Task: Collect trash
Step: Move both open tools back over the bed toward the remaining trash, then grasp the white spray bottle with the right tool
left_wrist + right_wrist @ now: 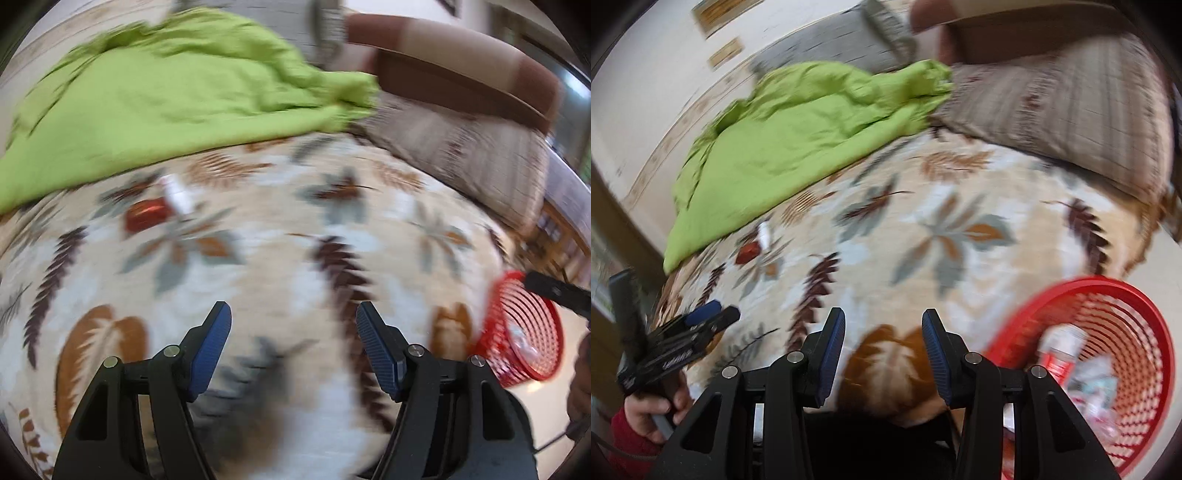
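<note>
Blue-padded left gripper (294,345): spread wide, empty.
Right gripper (883,350): parted, empty, above leaf-patterned bedspread (923,236).
Red wrapper (147,214): lay on bedspread, beside white scrap (177,195), near green blanket (166,92).
Red basket (1108,332): held litter.

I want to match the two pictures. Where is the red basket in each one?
Left wrist: red basket at the right edge, low down.
Right wrist: red basket in the bottom right corner, with trash inside.
Shared landmark: the green blanket at the upper left in both.
</note>
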`<state>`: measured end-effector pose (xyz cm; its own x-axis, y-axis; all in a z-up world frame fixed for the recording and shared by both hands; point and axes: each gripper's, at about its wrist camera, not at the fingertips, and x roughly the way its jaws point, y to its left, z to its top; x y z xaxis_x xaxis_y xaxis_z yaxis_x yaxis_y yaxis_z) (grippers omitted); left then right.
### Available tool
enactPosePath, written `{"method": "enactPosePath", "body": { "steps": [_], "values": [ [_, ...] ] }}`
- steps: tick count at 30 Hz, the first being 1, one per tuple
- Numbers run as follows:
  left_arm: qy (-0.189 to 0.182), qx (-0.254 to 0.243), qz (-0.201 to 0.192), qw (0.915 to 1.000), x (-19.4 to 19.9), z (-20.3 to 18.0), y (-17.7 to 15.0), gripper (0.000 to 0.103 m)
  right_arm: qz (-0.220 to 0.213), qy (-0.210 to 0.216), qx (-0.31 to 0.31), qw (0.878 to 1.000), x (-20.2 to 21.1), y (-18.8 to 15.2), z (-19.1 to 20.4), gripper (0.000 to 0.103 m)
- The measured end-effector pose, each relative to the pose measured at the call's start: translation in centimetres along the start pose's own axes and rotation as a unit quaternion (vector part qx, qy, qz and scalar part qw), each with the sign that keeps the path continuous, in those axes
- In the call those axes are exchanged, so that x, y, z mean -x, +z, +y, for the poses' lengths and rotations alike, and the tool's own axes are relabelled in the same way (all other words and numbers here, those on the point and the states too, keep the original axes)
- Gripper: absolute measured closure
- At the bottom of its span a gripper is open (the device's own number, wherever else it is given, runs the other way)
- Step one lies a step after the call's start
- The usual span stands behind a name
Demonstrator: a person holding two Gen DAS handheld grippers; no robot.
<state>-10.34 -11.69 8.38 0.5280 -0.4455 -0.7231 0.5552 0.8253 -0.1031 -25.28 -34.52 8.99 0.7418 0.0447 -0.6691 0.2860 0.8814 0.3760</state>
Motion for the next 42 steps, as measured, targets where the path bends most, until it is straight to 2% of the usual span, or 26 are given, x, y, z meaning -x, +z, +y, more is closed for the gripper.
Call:
{"method": "enactPosePath", "body": {
  "steps": [4,8,12,19,21,25,31,36,38,40,42],
  "values": [
    [0.053,0.043,-0.004,0.9976,-1.6,5.3,0.1,0.034,0.018,0.012,0.037,0.999,-2.4,0.8,3.5,0.056],
    [0.123,0.062,-0.015,0.9903,-2.7,9.5,-0.1,0.034,0.045,0.030,0.073,0.996,-5.7,2.1,7.5,0.056],
    [0.159,0.104,-0.021,0.9816,-3.4,13.6,0.3,0.034,0.067,0.051,0.100,0.991,-9.6,4.2,11.6,0.056],
    [0.209,0.149,-0.035,0.9658,-3.0,16.6,0.8,0.034,0.088,0.076,0.143,0.983,-20.1,10.1,20.1,0.056],
    [0.206,0.178,-0.032,0.9616,-2.9,17.8,0.6,0.034,0.090,0.073,0.148,0.982,-22.8,11.4,21.8,0.056],
    [0.212,0.206,-0.035,0.9546,-2.5,19.0,0.3,0.034,0.110,0.063,0.152,0.980,-28.6,13.4,24.6,0.056],
    [0.196,0.229,-0.025,0.9531,-3.0,19.6,0.1,0.034,0.139,0.038,0.160,0.976,-34.8,14.6,26.6,0.056],
    [0.186,0.237,-0.020,0.9534,-3.3,19.7,0.1,0.034,0.154,0.030,0.152,0.976,-37.2,14.7,26.5,0.056],
    [0.184,0.243,-0.020,0.9521,-3.3,20.0,0.0,0.034,0.168,0.043,0.149,0.973,-37.7,14.2,26.6,0.059],
    [0.183,0.251,-0.021,0.9503,-3.3,20.2,-0.1,0.034,0.166,0.046,0.166,0.971,-37.4,13.3,27.2,0.071],
    [0.181,0.260,-0.021,0.9483,-3.2,20.5,-0.2,0.034,0.169,0.063,0.181,0.967,-36.7,12.4,27.7,0.071]
  ]
}}
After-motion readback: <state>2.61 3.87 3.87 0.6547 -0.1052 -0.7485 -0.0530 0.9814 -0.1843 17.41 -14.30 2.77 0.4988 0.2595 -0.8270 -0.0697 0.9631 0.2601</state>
